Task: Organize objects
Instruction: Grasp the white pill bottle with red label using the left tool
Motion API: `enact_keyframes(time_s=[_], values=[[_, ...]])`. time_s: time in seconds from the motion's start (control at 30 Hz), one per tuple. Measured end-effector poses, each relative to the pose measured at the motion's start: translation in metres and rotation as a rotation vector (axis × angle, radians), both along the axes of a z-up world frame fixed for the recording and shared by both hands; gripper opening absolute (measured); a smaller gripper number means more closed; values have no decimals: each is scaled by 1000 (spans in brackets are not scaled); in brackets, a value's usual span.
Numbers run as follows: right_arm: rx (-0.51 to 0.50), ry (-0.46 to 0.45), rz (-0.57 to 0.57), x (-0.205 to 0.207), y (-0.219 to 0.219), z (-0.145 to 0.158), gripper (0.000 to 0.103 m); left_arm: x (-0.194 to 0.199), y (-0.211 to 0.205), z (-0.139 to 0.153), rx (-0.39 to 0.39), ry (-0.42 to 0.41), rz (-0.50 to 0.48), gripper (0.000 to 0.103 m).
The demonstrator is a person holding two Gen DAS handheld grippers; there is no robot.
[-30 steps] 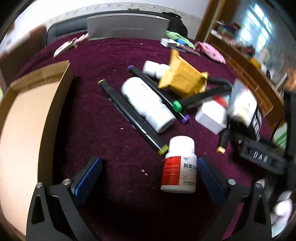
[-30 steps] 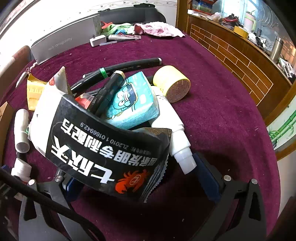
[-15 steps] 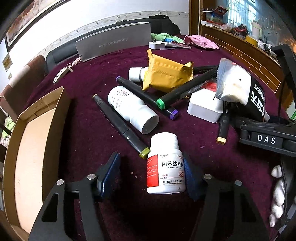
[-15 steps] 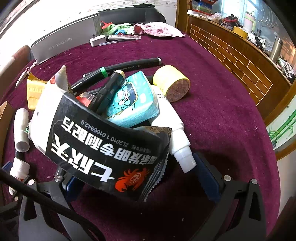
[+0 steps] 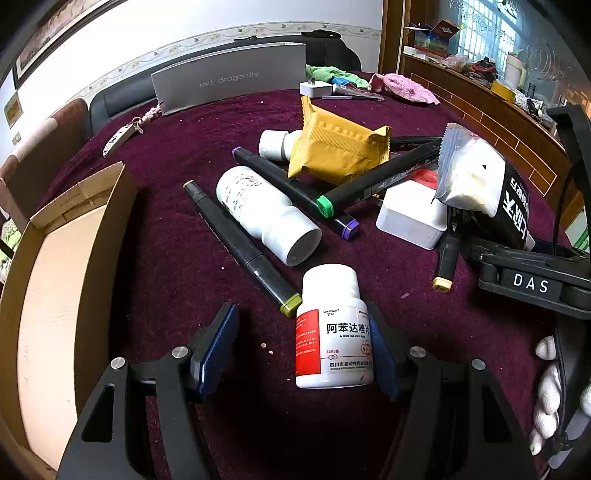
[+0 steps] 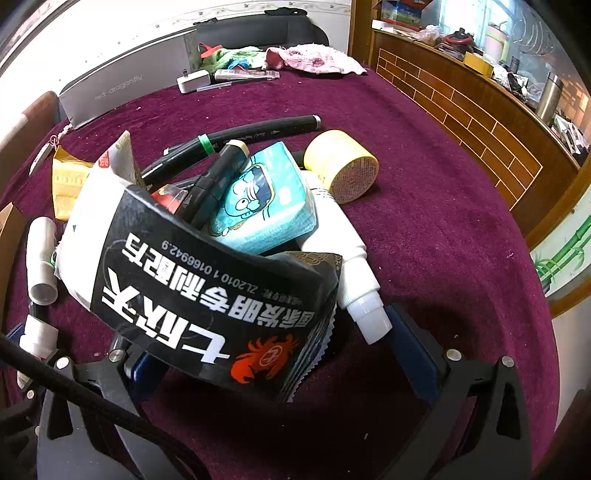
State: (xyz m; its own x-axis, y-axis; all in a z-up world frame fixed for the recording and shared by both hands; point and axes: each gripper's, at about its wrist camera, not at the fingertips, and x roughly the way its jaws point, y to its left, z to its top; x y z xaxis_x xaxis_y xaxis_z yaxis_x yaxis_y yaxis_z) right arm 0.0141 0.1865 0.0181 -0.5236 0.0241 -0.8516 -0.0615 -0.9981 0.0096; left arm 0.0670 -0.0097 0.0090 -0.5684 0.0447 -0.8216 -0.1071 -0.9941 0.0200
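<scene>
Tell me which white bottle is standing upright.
The red-labelled pill bottle between the left gripper fingers: it stands cap-up, while the larger white bottle and the small white bottle lie sideways.

I'm looking into a lived-in room of a home, maybe a dining or sitting area. A round table (image 5: 177,266) under a plum velvet cloth carries household clutter: pill bottles (image 5: 334,332), marker pens (image 5: 240,243), snack packets (image 5: 334,151), a phone charger (image 5: 314,88). Behind it I see a dark sofa (image 6: 258,31), a wallpaper border, a brick-patterned wooden counter (image 6: 461,110) crowded with cups and jars, and a barred window.
</scene>
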Motion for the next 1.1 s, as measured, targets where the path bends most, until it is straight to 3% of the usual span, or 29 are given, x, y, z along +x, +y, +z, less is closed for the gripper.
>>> enact_keyframes(time_s=[0.07, 0.2, 0.23, 0.37, 0.43, 0.5, 0.57, 0.67, 0.73, 0.77, 0.83, 0.9, 0.97, 1.1], values=[[-1, 0, 0, 0, 0, 0, 103, 0, 0, 0, 6, 0, -4, 65], [1, 0, -3, -1, 1, 0, 103, -6, 10, -6, 30, -33, -79, 102], [2, 0, -5, -1, 2, 0, 103, -7, 16, -7, -1, -37, -83, 102], [7, -5, -1, -4, 2, 0, 103, -6, 12, -5, 40, -34, -75, 101], [-6, -21, 15, -4, 4, 2, 102, -3, -3, -1, 138, -30, -77, 99], [-37, -10, -14, 7, 14, 11, 96, 1, -26, 4, 290, -43, -75, 99], [-78, 42, -33, 24, 22, 27, 96, -1, -35, 5, 357, -49, -92, 99], [-70, 195, -51, 58, 26, 60, 97, -1, -37, 6, 368, -49, -105, 97], [-64, 281, -58, 75, 25, 72, 103, -2, -29, 7, 338, -45, -113, 94], [-83, 292, -41, 78, 23, 73, 103, -1, -23, 7, 318, -45, -115, 87], [-111, 224, -9, 69, 21, 67, 103, -2, -12, 7, 245, -37, -117, 69], [-146, 193, -19, 64, 25, 62, 103, 3, -7, 8, 198, -33, -134, 44], [-169, 185, -37, 65, 33, 60, 103, 4, -1, 8, 169, -35, -143, 33], [-203, 179, -64, 71, 44, 61, 103, -4, 9, 6, 94, -42, -166, 32]])
